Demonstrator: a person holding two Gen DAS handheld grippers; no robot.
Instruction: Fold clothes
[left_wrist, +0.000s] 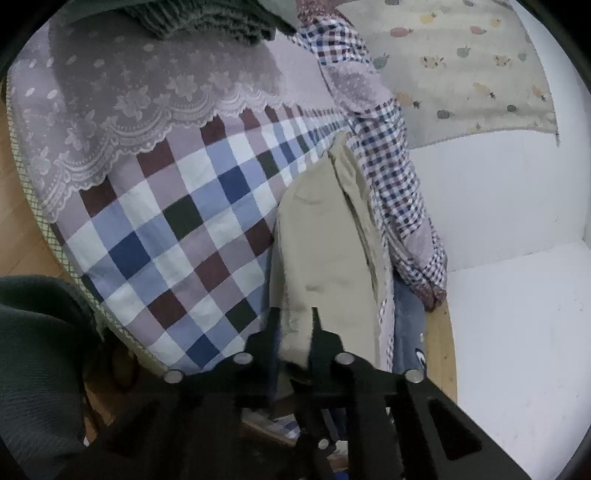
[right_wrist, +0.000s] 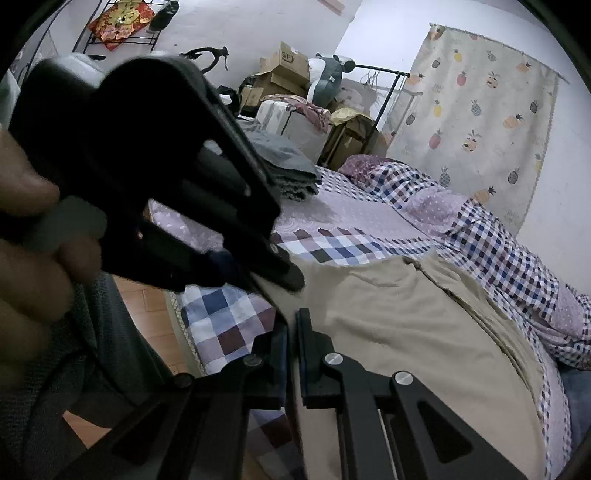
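A beige garment (left_wrist: 332, 240) hangs down over the bed's edge, with one end pinched between the fingers of my left gripper (left_wrist: 295, 332), which is shut on it. In the right wrist view the same beige garment (right_wrist: 406, 325) lies spread across the checked bedsheet (right_wrist: 221, 321). My right gripper (right_wrist: 292, 339) is shut on its near edge, with cloth showing in the narrow slit between the fingers. A hand (right_wrist: 26, 221) holds the left gripper (right_wrist: 291, 278), whose tips clamp the garment's edge just above the right gripper.
A lace cover (left_wrist: 129, 92) and a bunched small-check quilt (left_wrist: 388, 177) lie on the bed. Folded grey clothes (right_wrist: 288, 162) sit at its far side. Boxes (right_wrist: 284, 70), a suitcase (right_wrist: 291, 122) and a fruit-print curtain (right_wrist: 480, 122) stand behind. Wooden floor (left_wrist: 18, 206) runs beside the bed.
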